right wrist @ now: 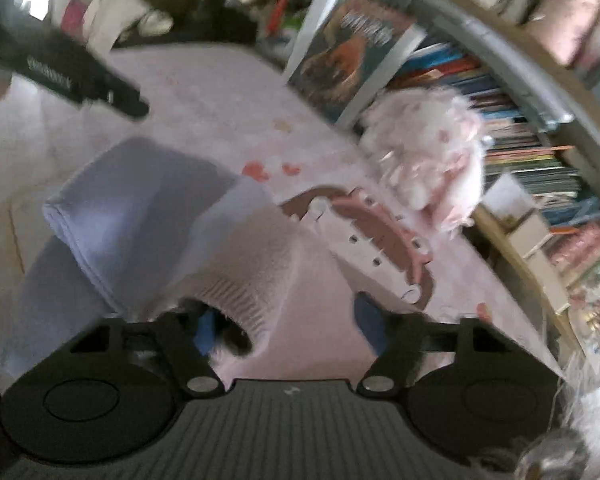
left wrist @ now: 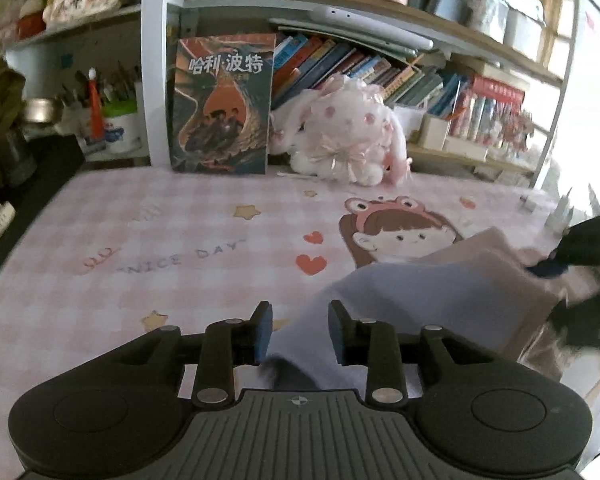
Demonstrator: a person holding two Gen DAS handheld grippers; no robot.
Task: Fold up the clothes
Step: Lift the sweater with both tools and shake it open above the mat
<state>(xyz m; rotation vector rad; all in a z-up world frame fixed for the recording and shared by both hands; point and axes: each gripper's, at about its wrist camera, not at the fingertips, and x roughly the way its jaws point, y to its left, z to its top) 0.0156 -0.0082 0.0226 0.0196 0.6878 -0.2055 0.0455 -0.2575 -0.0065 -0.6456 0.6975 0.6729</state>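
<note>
Garment (left wrist: 432, 300) on tablecloth (left wrist: 140, 248), toward 3 o'clock; book (left wrist: 222, 104) upright at 12, plush toy (left wrist: 340, 132) beside it toward 1; bookshelf (left wrist: 400, 72) behind.

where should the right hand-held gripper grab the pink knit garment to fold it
Probably at the ribbed cuff of the pink knit garment. It lies right in front of the right hand-held gripper, whose jaws are open. The cuff is a firm, bunched edge, so come in low along the tablecloth from the near side, with one finger under the rib.
</note>
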